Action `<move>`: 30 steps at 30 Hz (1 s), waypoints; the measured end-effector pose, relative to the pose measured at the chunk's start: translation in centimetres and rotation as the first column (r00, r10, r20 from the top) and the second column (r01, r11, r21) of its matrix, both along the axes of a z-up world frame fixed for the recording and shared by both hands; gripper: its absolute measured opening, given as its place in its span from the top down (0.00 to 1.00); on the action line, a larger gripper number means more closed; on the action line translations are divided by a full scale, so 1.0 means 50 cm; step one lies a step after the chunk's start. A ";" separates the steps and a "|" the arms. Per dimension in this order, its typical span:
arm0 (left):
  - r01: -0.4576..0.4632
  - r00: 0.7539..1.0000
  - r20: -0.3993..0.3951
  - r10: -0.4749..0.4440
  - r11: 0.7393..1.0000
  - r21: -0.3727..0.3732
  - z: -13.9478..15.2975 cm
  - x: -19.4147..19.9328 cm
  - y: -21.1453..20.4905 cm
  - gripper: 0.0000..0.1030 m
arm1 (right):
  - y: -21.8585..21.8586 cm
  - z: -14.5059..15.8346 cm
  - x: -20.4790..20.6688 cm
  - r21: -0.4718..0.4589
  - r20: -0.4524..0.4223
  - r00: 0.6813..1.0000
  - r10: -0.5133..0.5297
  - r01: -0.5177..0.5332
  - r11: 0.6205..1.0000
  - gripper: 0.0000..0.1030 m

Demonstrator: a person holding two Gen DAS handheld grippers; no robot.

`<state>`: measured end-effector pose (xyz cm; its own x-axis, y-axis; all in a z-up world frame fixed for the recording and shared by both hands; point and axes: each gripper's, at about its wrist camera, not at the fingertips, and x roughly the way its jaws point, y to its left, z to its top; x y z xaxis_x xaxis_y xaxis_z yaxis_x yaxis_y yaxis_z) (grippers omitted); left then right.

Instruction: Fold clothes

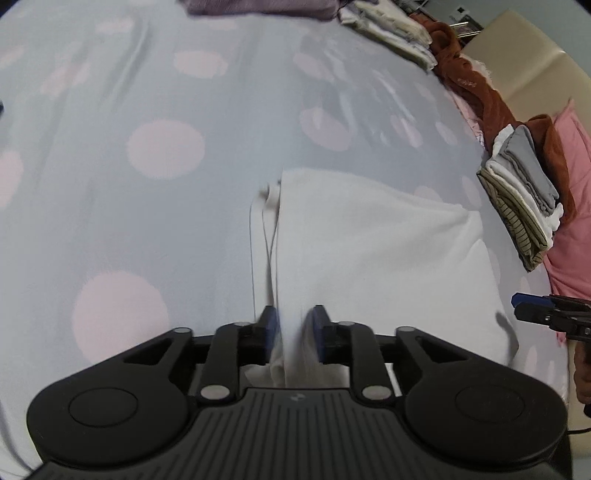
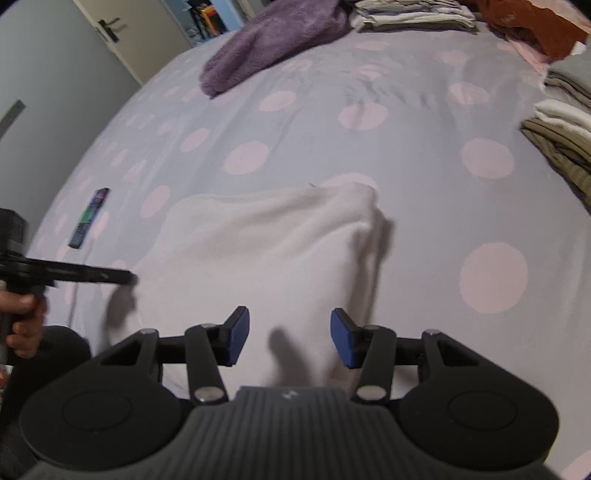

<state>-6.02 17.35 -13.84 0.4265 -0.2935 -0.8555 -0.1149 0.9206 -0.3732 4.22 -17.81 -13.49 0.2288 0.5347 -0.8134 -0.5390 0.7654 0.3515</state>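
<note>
A white garment (image 1: 373, 254) lies partly folded on the grey bedsheet with pink dots (image 1: 147, 155). My left gripper (image 1: 291, 332) is shut on the near left edge of the white garment, and cloth bunches between its blue pads. In the right wrist view the same garment (image 2: 266, 243) lies spread ahead. My right gripper (image 2: 290, 338) is open and empty just above the garment's near part. The left gripper (image 2: 122, 277) shows at the left of that view, and the right gripper (image 1: 535, 310) shows at the right edge of the left wrist view.
A stack of folded clothes (image 1: 524, 206) sits at the right, also in the right wrist view (image 2: 565, 129). Another folded stack (image 2: 413, 14) and a rust-brown garment (image 1: 476, 85) lie at the far edge. A purple fleece (image 2: 273, 44) lies at the back. A remote control (image 2: 88, 218) lies at the left.
</note>
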 end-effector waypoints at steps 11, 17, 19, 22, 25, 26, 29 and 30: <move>0.096 0.985 -0.145 -0.092 0.995 0.019 0.001 -0.072 -0.040 0.59 | -0.010 -0.040 -0.022 -0.043 -0.094 0.995 -0.017 0.013 0.999 0.45; 0.138 0.982 -0.132 -0.137 0.990 0.001 -0.030 -0.082 -0.070 0.92 | -0.016 -0.050 -0.044 -0.065 -0.140 0.990 0.016 -0.025 0.998 0.39; 0.181 0.973 -0.145 -0.177 0.983 0.017 -0.033 -0.081 -0.077 0.97 | -0.015 -0.056 -0.052 -0.071 -0.158 0.987 0.037 -0.049 0.996 0.73; 0.191 0.975 -0.115 -0.189 0.982 0.007 -0.002 -0.093 -0.054 0.97 | -0.027 -0.043 -0.053 -0.043 -0.165 0.985 0.051 -0.059 0.997 0.76; 0.172 0.980 -0.101 -0.171 0.985 0.003 0.024 -0.106 -0.021 0.97 | -0.048 -0.012 -0.049 0.009 -0.165 0.985 0.059 -0.058 0.998 0.77; 0.174 0.979 -0.106 -0.172 0.985 0.003 0.024 -0.108 -0.017 0.97 | -0.052 -0.006 -0.048 0.022 -0.168 0.984 0.060 -0.057 0.998 0.77; 0.202 0.968 -0.155 -0.198 0.979 0.013 -0.007 -0.108 -0.032 0.97 | -0.042 -0.034 -0.052 -0.019 -0.192 0.979 0.074 -0.079 0.997 0.77; 0.219 0.962 -0.175 -0.211 0.975 0.028 -0.022 -0.106 -0.045 0.97 | -0.037 -0.048 -0.054 -0.039 -0.201 0.976 0.078 -0.088 0.995 0.77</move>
<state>-11.32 15.10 -14.96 0.2046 -0.3209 -0.9248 0.0297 0.9464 -0.3218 1.52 -19.68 -15.90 0.0162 0.5045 -0.8632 -0.5242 0.7395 0.4223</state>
